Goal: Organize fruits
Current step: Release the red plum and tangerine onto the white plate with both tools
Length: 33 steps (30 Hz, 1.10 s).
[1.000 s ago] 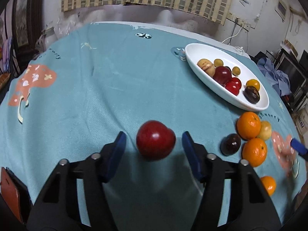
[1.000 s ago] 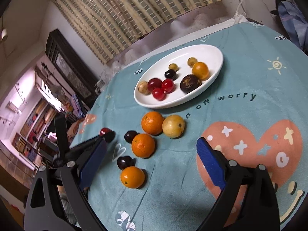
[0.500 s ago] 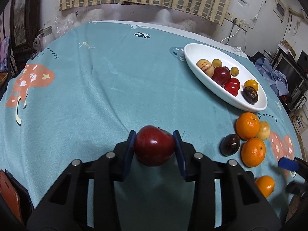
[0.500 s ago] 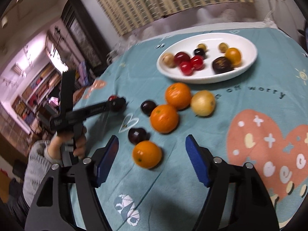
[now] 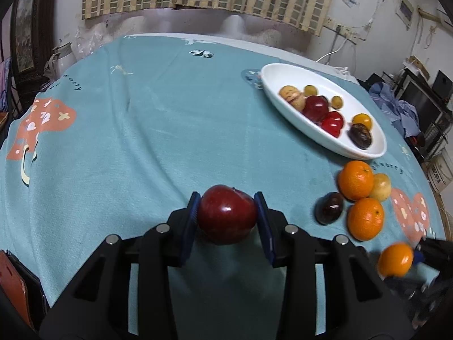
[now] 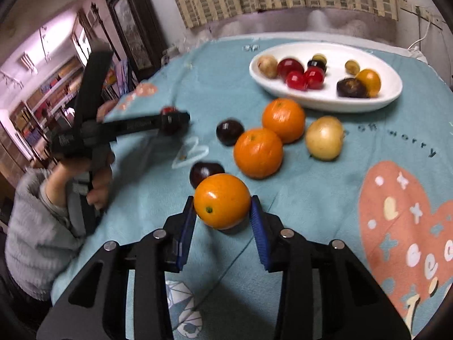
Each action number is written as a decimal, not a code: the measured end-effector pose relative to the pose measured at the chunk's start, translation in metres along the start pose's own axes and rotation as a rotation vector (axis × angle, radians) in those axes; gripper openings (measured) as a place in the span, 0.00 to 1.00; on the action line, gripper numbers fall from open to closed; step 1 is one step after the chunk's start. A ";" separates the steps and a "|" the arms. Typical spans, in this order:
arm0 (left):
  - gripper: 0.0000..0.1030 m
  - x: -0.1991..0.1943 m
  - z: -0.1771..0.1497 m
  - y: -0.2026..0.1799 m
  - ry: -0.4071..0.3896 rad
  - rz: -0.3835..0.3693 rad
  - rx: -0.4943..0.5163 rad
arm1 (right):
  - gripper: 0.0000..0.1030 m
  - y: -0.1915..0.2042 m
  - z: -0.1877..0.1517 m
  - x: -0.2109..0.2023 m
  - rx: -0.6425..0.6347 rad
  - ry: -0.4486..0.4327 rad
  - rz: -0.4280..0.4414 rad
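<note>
My left gripper [image 5: 227, 201] is shut on a dark red apple [image 5: 226, 218], held just above the teal tablecloth [image 5: 141, 130]. In the right wrist view an orange [image 6: 222, 198] sits on the cloth between the blue pads of my right gripper [image 6: 222, 206]. Its jaws are closing and both pads touch the orange's sides. The same orange [image 5: 395, 259] shows blurred at the lower right of the left wrist view. A white oval dish [image 5: 286, 70] with several small fruits stands at the far right.
Two oranges [image 6: 283, 120] [image 6: 257, 153], a yellow fruit [image 6: 324, 137] and two dark plums [image 6: 229, 131] [image 6: 203, 170] lie loose between the held orange and the dish [image 6: 393, 96]. A person's hand [image 6: 96, 175] and grey sleeve [image 6: 31, 240] hold the left tool.
The left jaws closed onto the red apple and lifted it slightly. The right gripper rolled upright, moved in over the nearest orange, and its jaws narrowed from wide open to touching it.
</note>
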<state>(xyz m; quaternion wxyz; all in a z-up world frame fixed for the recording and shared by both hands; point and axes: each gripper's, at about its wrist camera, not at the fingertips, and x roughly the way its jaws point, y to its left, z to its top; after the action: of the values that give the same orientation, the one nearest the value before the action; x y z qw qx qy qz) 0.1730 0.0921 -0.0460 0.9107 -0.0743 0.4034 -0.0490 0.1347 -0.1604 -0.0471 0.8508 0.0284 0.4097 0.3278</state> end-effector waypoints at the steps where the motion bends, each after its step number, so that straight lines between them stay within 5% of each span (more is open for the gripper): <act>1: 0.38 -0.004 -0.001 -0.003 -0.012 -0.009 0.007 | 0.38 -0.005 0.002 -0.007 0.018 -0.023 -0.004; 7: 0.38 -0.022 0.020 -0.028 -0.069 -0.084 0.037 | 0.38 -0.031 0.023 -0.032 0.106 -0.117 -0.013; 13: 0.38 -0.008 0.070 -0.077 -0.100 -0.127 0.116 | 0.38 -0.067 0.088 -0.048 0.135 -0.200 -0.122; 26: 0.39 0.079 0.095 -0.154 0.006 -0.199 0.230 | 0.41 -0.138 0.145 0.019 0.332 -0.276 -0.176; 28: 0.50 0.077 0.088 -0.160 0.004 -0.188 0.275 | 0.93 -0.140 0.148 0.013 0.348 -0.302 -0.181; 29: 0.61 0.074 0.086 -0.161 -0.007 -0.181 0.287 | 0.93 -0.140 0.147 0.006 0.347 -0.337 -0.182; 33: 0.65 0.055 0.082 -0.155 -0.046 -0.162 0.287 | 0.93 -0.129 0.147 -0.020 0.340 -0.368 -0.118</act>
<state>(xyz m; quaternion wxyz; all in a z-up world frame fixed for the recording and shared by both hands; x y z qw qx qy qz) 0.2662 -0.0607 -0.0047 0.9139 0.0233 0.3642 -0.1778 0.2998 -0.2407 0.0227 0.9117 0.2064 0.2981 0.1935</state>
